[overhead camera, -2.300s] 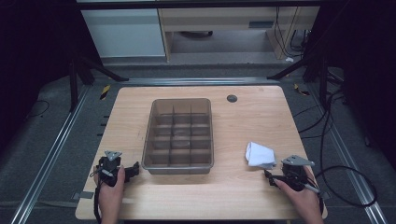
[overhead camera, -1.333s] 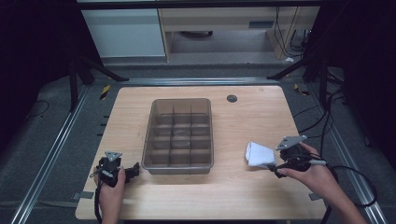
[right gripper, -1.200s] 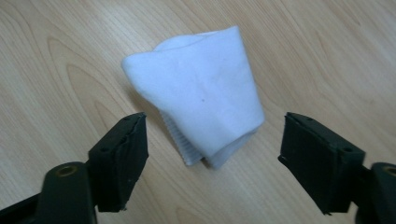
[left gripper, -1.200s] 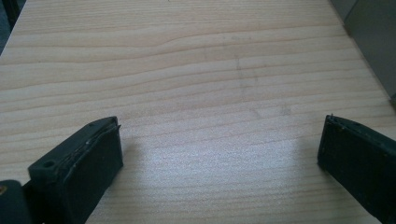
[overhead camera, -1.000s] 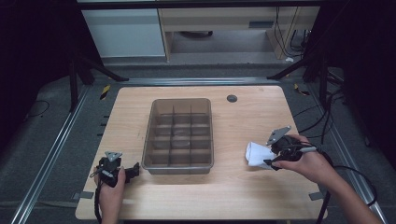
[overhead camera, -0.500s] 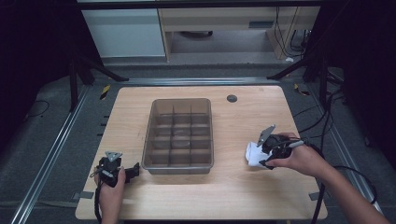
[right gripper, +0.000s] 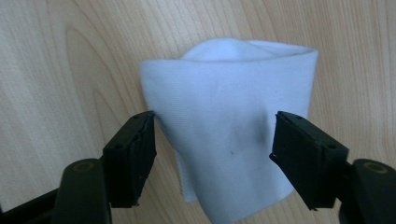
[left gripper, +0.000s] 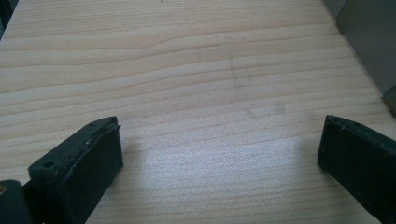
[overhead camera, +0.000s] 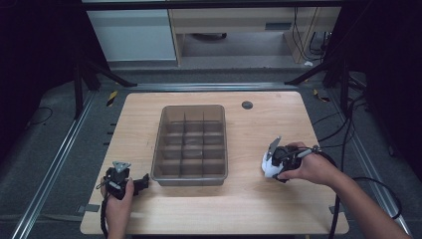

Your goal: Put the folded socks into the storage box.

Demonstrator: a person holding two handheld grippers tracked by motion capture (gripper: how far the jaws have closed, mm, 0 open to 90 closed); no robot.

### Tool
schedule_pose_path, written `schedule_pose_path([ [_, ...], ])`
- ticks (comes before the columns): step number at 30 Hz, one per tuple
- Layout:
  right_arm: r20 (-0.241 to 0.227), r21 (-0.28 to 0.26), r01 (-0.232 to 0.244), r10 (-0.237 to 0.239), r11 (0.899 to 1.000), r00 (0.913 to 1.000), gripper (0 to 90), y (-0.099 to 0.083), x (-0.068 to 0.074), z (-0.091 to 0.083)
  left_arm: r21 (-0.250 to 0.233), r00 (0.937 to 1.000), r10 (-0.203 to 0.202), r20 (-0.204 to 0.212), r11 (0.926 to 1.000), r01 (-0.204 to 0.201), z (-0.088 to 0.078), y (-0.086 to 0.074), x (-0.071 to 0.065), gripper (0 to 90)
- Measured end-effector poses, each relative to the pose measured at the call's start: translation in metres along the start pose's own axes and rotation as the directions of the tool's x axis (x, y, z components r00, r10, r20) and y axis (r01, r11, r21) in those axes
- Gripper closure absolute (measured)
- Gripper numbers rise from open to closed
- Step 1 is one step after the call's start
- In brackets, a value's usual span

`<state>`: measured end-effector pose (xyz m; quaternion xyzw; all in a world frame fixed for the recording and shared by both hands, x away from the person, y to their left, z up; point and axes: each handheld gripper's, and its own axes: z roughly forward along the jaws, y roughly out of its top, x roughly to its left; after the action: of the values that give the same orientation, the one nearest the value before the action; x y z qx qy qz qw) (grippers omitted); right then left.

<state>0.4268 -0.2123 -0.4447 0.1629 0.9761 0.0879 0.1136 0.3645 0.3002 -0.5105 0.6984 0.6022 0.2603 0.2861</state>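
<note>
Now: R fingers [right gripper: 212, 156] straddle white cloth [right gripper: 233, 140] near bench's [overhead camera: 249, 209] right edge.
My R pair's open, just been widening, cloth between, its long axis running away from me; L fingers [left gripper: 219, 172] open, idle at front-left corner.

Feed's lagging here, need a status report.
Right gripper open, jaws straddling folded white cloth. Left gripper open over bare table. Divided bin empty; nothing blocking.

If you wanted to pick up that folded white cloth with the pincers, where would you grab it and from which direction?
Probably across its narrower lower half, coming straight down from above. The white cloth lies flat on the table, wider at the far fold and tapering nearer. The right gripper already straddles it, jaws open on either edge, so closing there should bunch the fabric.
</note>
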Motion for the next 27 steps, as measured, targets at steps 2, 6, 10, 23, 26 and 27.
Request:
schedule_pose_path([
  [2,-0.012,0.001,-0.007,0.007,1.0,0.9999,29.6,-0.001,0.0,0.002,0.0,1.0,0.004,0.0,1.0,-0.004,0.0,0.0,0.0,0.0],
  [6,-0.02,0.025,0.027,-0.027,0.999,0.9994,27.8,-0.001,0.002,0.009,0.001,1.0,0.006,0.003,1.0,-0.006,0.0,0.0,0.0,0.0],
  [10,-0.021,0.025,0.016,-0.015,1.0,0.9997,27.3,-0.001,0.001,0.013,0.0,1.0,0.007,0.004,1.0,-0.007,0.0,0.0,0.0,0.0],
  [23,-0.047,0.052,0.015,-0.013,0.999,0.9988,29.7,0.003,-0.005,0.018,-0.002,1.0,0.006,0.005,1.0,-0.006,0.0,0.0,0.0,0.0],
  [26,-0.042,0.067,0.03,-0.027,0.997,0.9988,29.3,0.005,-0.005,0.02,-0.002,1.0,0.006,0.006,1.0,-0.006,0.0,0.0,0.0,0.0],
  [27,-0.038,0.069,0.032,-0.029,0.997,0.9988,29.3,0.006,-0.005,0.02,-0.002,1.0,0.006,0.006,1.0,-0.006,0.0,0.0,0.0,0.0],
])
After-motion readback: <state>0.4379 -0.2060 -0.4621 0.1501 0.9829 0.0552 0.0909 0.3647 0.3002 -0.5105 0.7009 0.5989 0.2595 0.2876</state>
